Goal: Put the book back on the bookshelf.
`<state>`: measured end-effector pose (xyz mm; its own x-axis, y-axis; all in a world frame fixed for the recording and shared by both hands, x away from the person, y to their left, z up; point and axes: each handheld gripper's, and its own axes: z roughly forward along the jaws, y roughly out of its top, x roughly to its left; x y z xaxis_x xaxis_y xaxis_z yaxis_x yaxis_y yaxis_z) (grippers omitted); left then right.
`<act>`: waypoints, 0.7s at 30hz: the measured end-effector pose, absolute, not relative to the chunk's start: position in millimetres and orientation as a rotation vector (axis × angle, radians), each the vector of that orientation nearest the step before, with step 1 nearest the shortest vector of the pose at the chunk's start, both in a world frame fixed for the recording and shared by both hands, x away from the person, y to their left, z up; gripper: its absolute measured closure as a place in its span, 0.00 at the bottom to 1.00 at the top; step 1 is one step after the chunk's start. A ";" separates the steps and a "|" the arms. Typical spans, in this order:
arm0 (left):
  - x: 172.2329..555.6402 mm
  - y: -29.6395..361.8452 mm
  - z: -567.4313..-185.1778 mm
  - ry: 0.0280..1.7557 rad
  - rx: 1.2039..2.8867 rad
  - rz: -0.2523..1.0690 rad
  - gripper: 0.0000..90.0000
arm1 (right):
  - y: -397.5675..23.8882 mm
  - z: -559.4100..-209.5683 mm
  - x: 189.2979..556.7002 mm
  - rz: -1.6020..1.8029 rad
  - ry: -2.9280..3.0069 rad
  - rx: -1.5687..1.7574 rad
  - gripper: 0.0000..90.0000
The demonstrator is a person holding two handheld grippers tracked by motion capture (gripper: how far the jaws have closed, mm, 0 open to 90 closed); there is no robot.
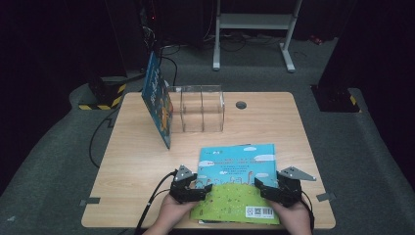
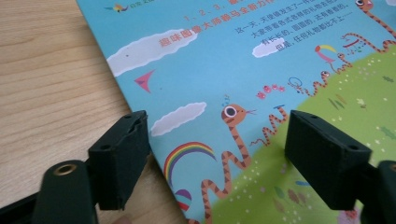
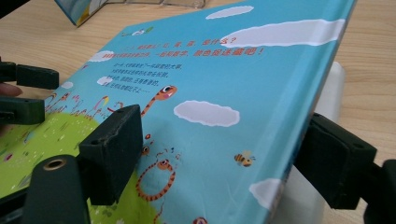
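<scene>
A picture book [image 1: 237,181] with a blue sky and green hill cover lies flat at the table's front edge. My left gripper [image 1: 205,188] sits at its left edge and my right gripper [image 1: 259,186] at its right edge. In the left gripper view my left gripper [image 2: 217,149] is open, one jaw at the book's [image 2: 261,70] edge and the other over the cover. In the right gripper view my right gripper [image 3: 219,154] is open astride the book's [image 3: 210,70] right edge, pads clear of it. The left gripper [image 3: 51,93] shows across the cover.
A clear acrylic divider rack [image 1: 201,108] stands at the back of the wooden table [image 1: 137,161], with a second blue book [image 1: 157,100] leaning against its left side. A round cable hole [image 1: 241,105] lies right of the rack. Something white [image 3: 327,93] sits under the flat book's right edge.
</scene>
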<state>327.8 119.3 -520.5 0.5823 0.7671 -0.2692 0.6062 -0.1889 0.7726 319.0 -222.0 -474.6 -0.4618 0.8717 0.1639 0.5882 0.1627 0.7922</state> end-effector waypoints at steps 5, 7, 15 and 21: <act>310.5 125.0 -524.7 1.162 1.859 0.105 0.24 | -227.3 -471.9 301.8 1.190 2.087 1.386 0.28; 310.2 123.6 -525.2 1.183 1.848 0.103 0.24 | -226.0 -470.5 299.7 1.177 2.086 1.395 0.29; 318.9 116.5 -519.8 1.137 1.886 0.220 0.30 | -220.0 -464.6 312.3 1.149 2.037 1.434 0.35; 339.7 113.2 -519.9 1.137 1.879 0.225 0.31 | -222.3 -463.1 330.1 1.138 2.029 1.438 0.35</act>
<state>339.7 113.2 -519.9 0.5602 0.7811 -0.2756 0.6170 -0.1715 0.7681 330.1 -222.3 -463.1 -0.3883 0.9129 0.1258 0.5836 0.1379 0.8002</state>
